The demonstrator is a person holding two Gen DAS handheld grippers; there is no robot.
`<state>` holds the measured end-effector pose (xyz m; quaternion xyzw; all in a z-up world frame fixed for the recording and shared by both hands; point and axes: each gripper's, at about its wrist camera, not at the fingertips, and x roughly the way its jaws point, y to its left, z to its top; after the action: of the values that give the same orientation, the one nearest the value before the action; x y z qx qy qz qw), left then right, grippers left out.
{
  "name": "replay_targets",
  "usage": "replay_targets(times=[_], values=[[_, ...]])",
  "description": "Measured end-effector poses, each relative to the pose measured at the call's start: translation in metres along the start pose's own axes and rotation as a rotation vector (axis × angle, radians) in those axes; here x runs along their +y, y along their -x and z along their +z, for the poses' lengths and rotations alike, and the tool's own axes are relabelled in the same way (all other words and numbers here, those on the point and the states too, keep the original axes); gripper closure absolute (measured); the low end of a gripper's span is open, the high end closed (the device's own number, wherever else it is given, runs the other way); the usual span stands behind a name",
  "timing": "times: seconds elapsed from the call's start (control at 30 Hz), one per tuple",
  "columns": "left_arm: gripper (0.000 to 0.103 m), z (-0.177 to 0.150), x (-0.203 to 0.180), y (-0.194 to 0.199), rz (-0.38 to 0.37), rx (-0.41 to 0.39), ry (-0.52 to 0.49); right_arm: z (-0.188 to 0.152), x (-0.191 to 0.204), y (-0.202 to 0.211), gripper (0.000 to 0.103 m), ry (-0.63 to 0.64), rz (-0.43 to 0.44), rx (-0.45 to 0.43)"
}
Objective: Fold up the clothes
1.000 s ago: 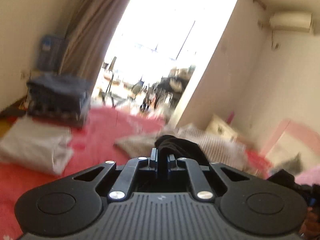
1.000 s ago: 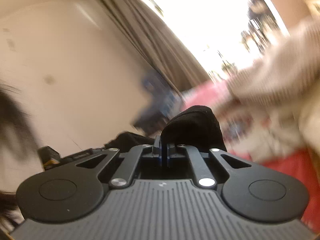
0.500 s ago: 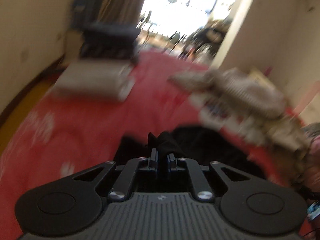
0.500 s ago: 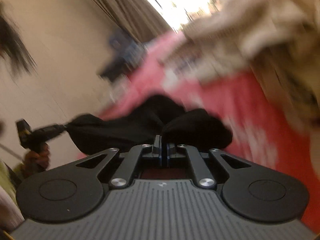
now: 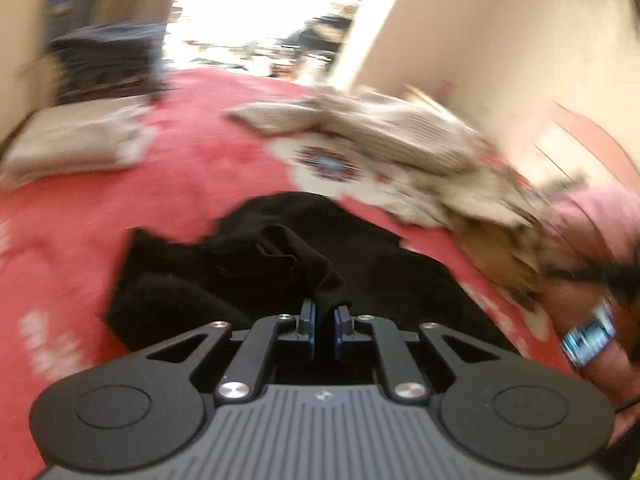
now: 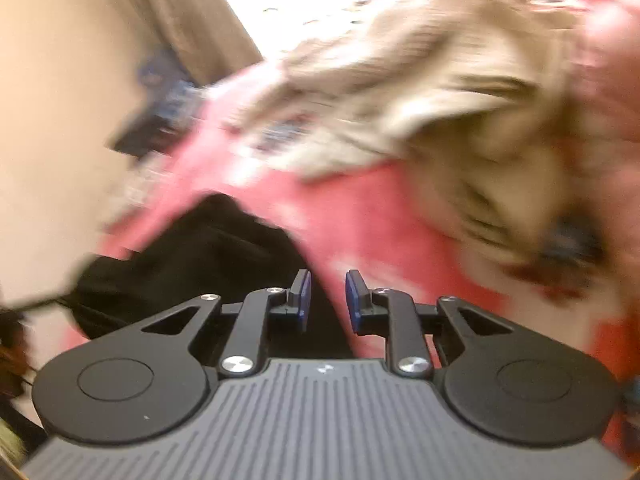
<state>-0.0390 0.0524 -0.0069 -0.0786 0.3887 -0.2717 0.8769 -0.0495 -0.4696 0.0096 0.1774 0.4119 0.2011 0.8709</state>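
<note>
Seen from the left wrist, the left hand-held gripper [image 5: 324,312] has its blue-padded jaws nearly together, clamped on a raised peak of the black, soft, crumpled cloth garment [image 5: 248,264]. From that pinch the garment falls away forward and to the picture's left, spreading in dark wrinkled folds over the red bed cover with pale flower prints [image 5: 192,168]; its longer run seems to lie across the view, from lower left toward the right, though blur hides its edges. Beyond it sits a loose heap of beige and striped clothes [image 5: 400,136], well apart from a flat pale folded stack [image 5: 76,144] at far left. A hand wearing a ring [image 5: 588,336] shows at the right edge. From the right wrist, the right hand-held gripper [image 6: 328,296] has its jaws opening, with a clear gap and nothing pressed between the pads; the red cover shows through the gap. The black garment lies just to the picture's left of this gripper and a little ahead, touching the bed, so this corner looks let go. The beige heap fills the upper right, blurred. In my judgement the left gripper alone controls the garment now, and the next move turns on laying its held corner down flat.
</note>
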Motion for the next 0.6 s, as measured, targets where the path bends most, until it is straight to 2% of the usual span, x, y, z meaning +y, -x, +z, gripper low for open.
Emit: replay_targets(times=[0.1,0.17,0.2,0.23,0.33,0.47,0.5,0.53,0.57,0.6], values=[[0.094,-0.009,-0.025,-0.024,-0.084,0.054,-0.066,0.014,0.041,-0.043,0.073,0.024,0.237,0.069],[0.094,-0.016,-0.039,-0.033,-0.121,0.082,-0.104,0.020,0.074,-0.082,0.066,0.039,0.381,0.179],[0.094,-0.020,-0.045,-0.036,-0.137,0.094,-0.122,0.020,0.088,-0.100,0.061,0.045,0.424,0.226],[0.094,-0.024,-0.050,-0.038,-0.147,0.103,-0.135,0.020,0.101,-0.117,0.060,0.061,0.447,0.266],[0.094,-0.036,-0.058,-0.042,-0.161,0.123,-0.157,0.018,0.130,-0.159,0.060,0.131,0.399,0.301],[0.094,-0.042,-0.059,-0.045,-0.173,0.137,-0.153,0.012,0.133,-0.207,0.061,0.141,0.344,0.361],[0.094,-0.043,-0.059,-0.046,-0.178,0.139,-0.152,0.008,0.130,-0.211,0.064,0.133,0.341,0.381],[0.094,-0.043,-0.059,-0.046,-0.184,0.139,-0.150,0.005,0.130,-0.214,0.086,0.133,0.329,0.386],[0.093,-0.044,-0.059,-0.046,-0.189,0.139,-0.147,0.002,0.129,-0.216,0.097,0.132,0.317,0.391],[0.093,-0.044,-0.059,-0.046,-0.196,0.138,-0.144,0.000,0.127,-0.215,0.099,0.127,0.311,0.383]])
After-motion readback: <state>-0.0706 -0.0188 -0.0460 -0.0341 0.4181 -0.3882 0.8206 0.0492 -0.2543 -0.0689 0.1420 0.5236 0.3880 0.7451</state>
